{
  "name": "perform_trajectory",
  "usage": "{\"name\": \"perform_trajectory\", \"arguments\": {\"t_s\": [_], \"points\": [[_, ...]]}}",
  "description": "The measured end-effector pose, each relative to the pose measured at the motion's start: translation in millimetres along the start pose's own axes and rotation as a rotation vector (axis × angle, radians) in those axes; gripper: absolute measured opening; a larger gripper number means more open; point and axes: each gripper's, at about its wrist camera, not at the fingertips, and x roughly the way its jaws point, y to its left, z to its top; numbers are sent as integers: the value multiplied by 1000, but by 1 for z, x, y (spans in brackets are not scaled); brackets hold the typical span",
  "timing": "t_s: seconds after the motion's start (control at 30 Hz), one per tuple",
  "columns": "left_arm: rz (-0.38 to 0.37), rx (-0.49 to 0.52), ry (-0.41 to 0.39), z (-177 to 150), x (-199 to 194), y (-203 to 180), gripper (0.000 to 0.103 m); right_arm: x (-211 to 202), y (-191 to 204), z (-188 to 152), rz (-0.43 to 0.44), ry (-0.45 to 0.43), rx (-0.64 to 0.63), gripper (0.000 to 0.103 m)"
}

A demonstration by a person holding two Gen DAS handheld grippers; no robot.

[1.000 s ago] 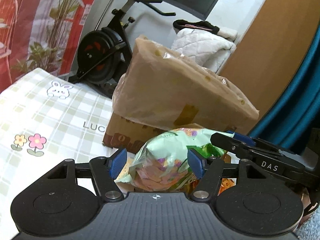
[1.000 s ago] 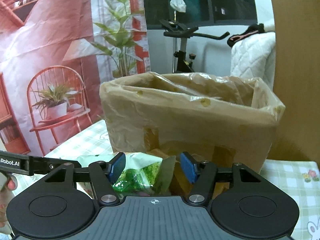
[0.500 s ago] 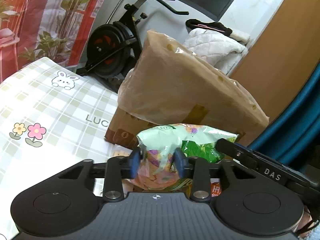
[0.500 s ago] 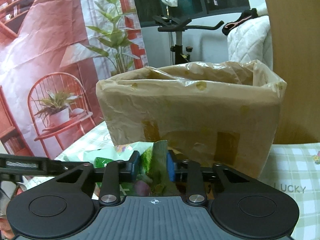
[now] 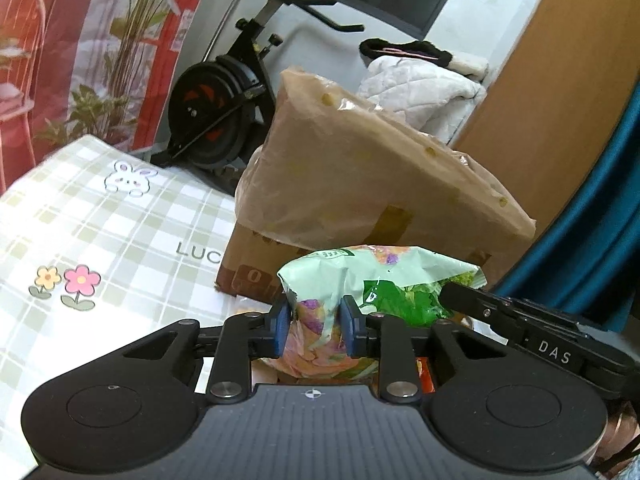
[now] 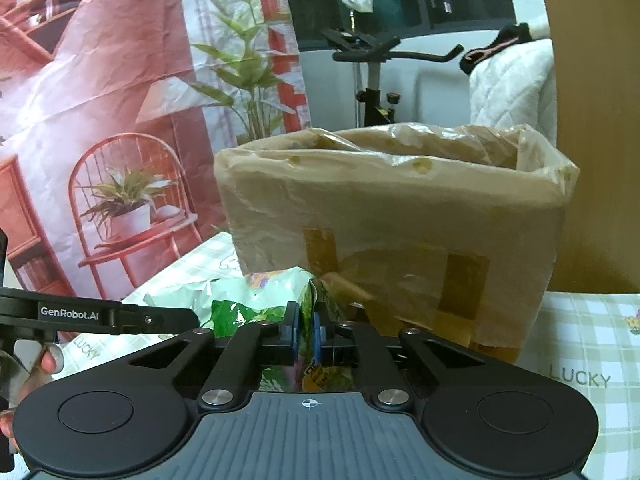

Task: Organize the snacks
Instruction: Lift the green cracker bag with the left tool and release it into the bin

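Both the left gripper (image 5: 313, 329) and right gripper (image 6: 305, 333) have just pinched the green snack bag (image 5: 372, 276), not yet in the lined box (image 6: 400, 216).

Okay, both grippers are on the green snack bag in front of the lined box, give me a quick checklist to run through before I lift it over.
1. Left gripper clamped on the snack bag: ok, its blue pads pinch the bag's body.
2. Right gripper clamped on the same bag: ok, though it holds only a thin fold at the bag's end, which may slip.
3. Cardboard box open at the top: ok, the plastic liner is folded over the rim.
4. Room inside the box: cannot tell, the inside is hidden in both views.
5. Path over the near wall: not ok yet, the bag sits below the rim and must rise first.
6. Bag free of other snacks underneath: cannot tell.
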Motion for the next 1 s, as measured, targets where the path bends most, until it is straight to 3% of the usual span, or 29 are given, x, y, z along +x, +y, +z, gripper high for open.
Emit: {"name": "perform_trajectory", "arguments": {"t_s": [0.43, 0.8, 1.0], "points": [[-22, 116, -102, 18, -41, -23, 26, -47, 18, 32, 42, -91, -36, 3], [-56, 221, -275, 89, -94, -70, 26, -108, 28, 120, 87, -276, -45, 3], [-86, 258, -337, 120, -94, -92, 26, -122, 19, 159, 70, -347, -78, 3]]}}
